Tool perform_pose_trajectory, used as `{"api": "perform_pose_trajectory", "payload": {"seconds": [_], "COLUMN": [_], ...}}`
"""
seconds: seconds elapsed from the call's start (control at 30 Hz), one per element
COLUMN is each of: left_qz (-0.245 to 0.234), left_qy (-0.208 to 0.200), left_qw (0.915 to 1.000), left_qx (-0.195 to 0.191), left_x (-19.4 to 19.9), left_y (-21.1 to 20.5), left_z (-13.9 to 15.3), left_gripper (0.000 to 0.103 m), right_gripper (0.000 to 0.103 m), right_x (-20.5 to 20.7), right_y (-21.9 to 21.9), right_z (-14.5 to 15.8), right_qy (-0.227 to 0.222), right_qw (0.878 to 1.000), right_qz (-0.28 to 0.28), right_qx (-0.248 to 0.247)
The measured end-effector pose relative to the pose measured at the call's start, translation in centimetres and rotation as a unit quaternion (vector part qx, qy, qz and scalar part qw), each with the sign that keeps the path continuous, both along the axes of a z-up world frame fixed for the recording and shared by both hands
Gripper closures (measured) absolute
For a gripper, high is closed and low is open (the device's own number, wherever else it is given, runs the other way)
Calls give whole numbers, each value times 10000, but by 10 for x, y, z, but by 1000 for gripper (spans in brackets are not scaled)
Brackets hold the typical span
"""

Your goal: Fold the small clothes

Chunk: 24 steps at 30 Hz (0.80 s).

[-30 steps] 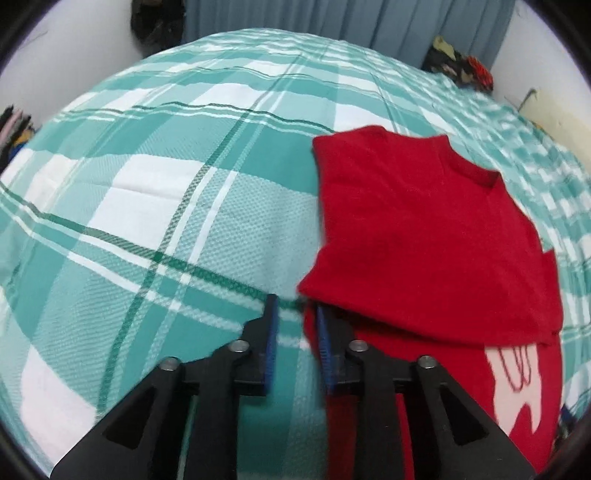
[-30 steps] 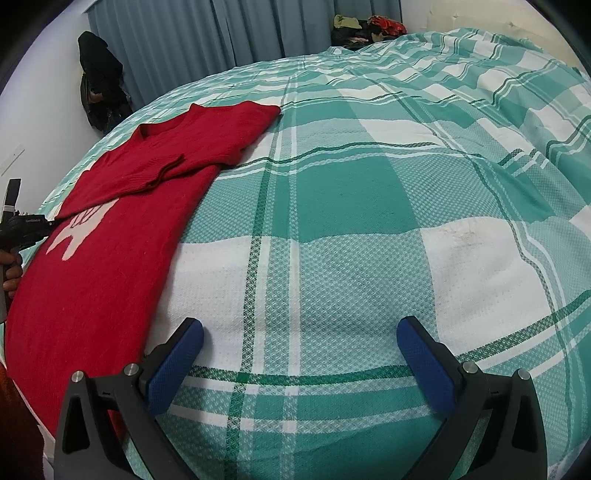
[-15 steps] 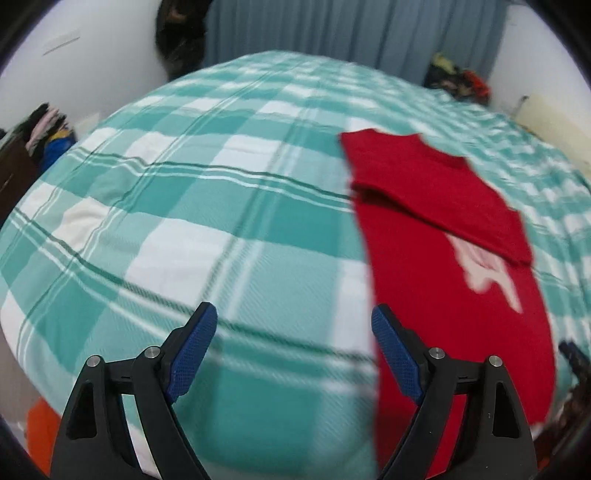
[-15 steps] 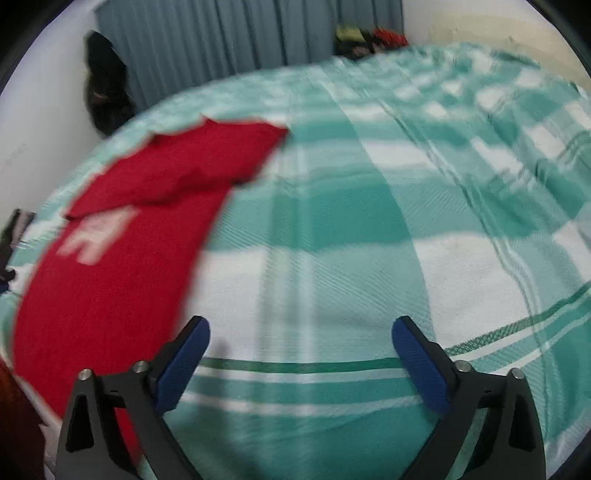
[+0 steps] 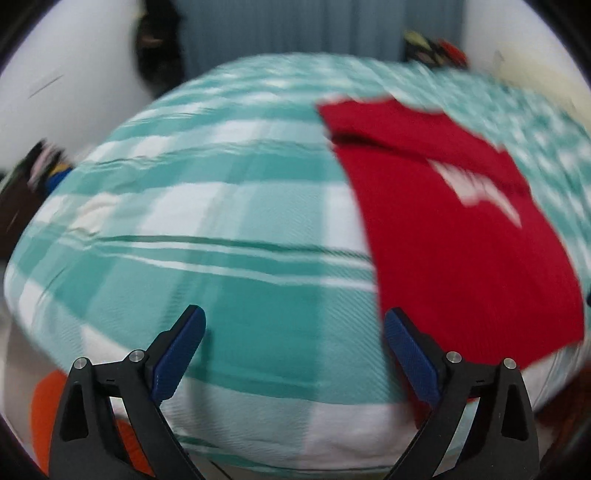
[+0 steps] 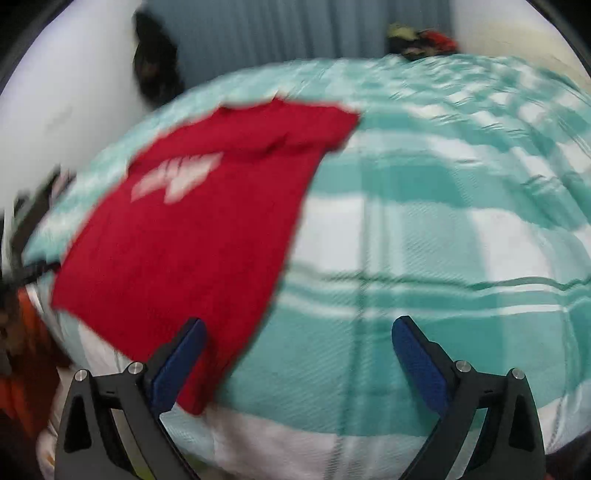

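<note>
Wide bed covered in a teal-and-white plaid blanket [image 5: 229,258], filling both views, blurred by motion. Grey-blue pleated curtain [image 5: 295,26] behind the far edge of the bed, with a dark bundle [image 5: 159,55] hanging at its left and a heap of mixed-colour clothes [image 5: 432,48] at the bed's far right corner.

Red knitted child's sweater with a white motif [image 5: 461,229] lying flat on the blanket — bottom hem reaching the near edge of the bed, top part folded over at the far end. White motif [image 6: 177,177] just below that fold.

Left gripper [image 5: 293,349] with black arms and blue padded fingers [image 5: 179,354] spread wide, gripping nothing, hovering off the near edge of the bed; sweater just beyond its right finger. Right gripper [image 6: 297,350] likewise splayed and empty-handed — left blue pad [image 6: 177,365] in front of the sweater's near right corner, contact not discernible.

Orange patch [image 5: 48,417] low at the left, beside the bed; too blurred to identify.
</note>
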<state>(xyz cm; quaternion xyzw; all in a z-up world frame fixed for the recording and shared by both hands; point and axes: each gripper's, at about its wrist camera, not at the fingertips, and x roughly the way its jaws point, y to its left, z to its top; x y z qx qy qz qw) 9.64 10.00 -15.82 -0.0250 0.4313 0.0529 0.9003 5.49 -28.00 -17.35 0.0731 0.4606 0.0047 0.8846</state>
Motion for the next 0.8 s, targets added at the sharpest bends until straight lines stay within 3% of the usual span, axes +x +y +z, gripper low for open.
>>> {"api": "perform_pose_trajectory", "payload": {"seconds": [0.17, 0.3, 0.37, 0.4, 0.43, 0.47, 0.6, 0.8], "left_qz": [1116, 1540, 1688, 1748, 1808, 1902, 2118, 2426], "left_qy": [-12, 198, 331, 395, 454, 505, 664, 876], "left_qw": [9937, 9873, 9839, 9824, 9811, 9792, 9741, 9650], "left_qx": [66, 338, 488, 523, 525, 494, 435, 470], "left_x": [12, 7, 4, 0, -1, -1, -3, 0], "left_y": [31, 42, 46, 46, 48, 51, 56, 60], "left_z": [-4, -12, -16, -18, -19, -20, -22, -20], "left_gripper": [5, 5, 5, 5, 5, 5, 5, 5], "right_gripper": [4, 0, 0, 0, 0, 0, 0, 0], "right_x": [52, 107, 130, 139, 137, 132, 132, 128], "right_y": [-54, -106, -133, -145, -154, -155, -136, -135], "right_z": [19, 17, -15, -43, -60, -56, -49, -47], "right_qy": [-237, -410, 112, 605, 514, 300, 319, 399], "right_qw": [9970, 9904, 9880, 9863, 9898, 9903, 9863, 9878], "right_qz": [-533, -1019, -1247, -1284, -1221, -1260, -1214, -1220], "right_qx": [-517, -837, -908, -839, -524, -496, -1071, -878]}}
